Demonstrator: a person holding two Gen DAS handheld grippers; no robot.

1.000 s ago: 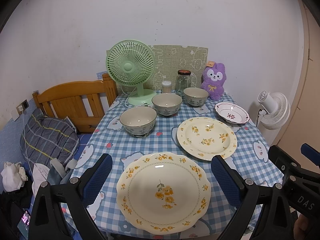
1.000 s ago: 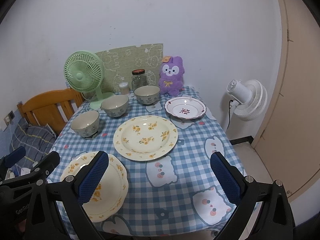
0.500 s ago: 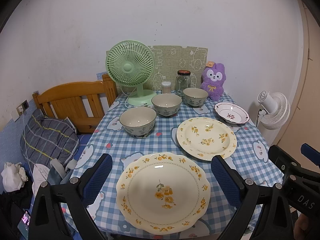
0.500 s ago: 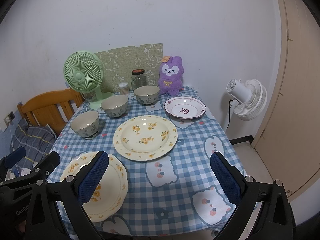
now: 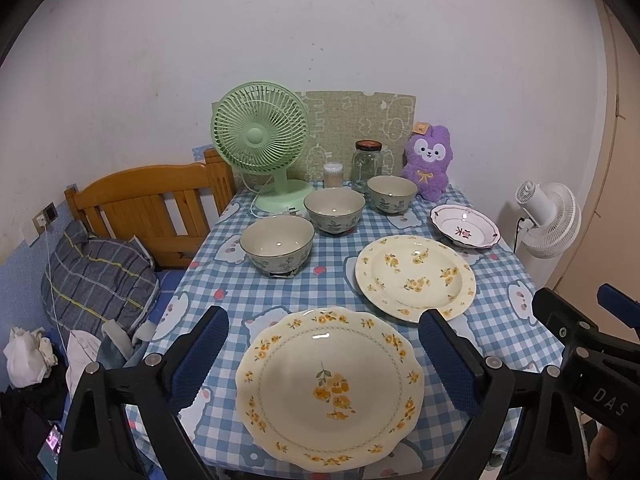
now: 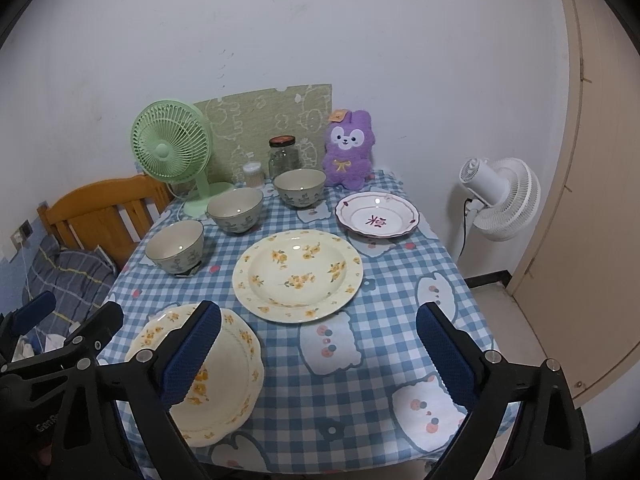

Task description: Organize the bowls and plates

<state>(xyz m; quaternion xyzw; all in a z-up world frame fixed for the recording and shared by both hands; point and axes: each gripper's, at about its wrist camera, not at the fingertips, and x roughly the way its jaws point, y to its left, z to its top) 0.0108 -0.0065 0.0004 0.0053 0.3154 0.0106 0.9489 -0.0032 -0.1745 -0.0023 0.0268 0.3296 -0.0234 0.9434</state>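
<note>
On the blue checked tablecloth lie a scalloped yellow-flower plate [image 5: 330, 388] [image 6: 224, 376] at the front, a round yellow-flower plate [image 5: 416, 278] [image 6: 298, 274] behind it, and a small white plate with a red rim [image 5: 466, 226] [image 6: 378, 214] at the back right. Three floral bowls stand in a diagonal row: near [image 5: 277, 245] [image 6: 175, 246], middle [image 5: 334, 211] [image 6: 235, 210], far [image 5: 392, 194] [image 6: 300, 186]. My left gripper [image 5: 323, 326] hovers open over the scalloped plate. My right gripper [image 6: 318, 326] hangs open above the table's front right, holding nothing.
A green desk fan [image 5: 260, 138], a glass jar [image 5: 366, 164], a small toothpick pot [image 5: 333, 174] and a purple plush toy [image 5: 428, 166] line the back edge by the wall. A wooden bed frame [image 5: 152, 208] stands left; a white floor fan [image 6: 500, 200] stands right.
</note>
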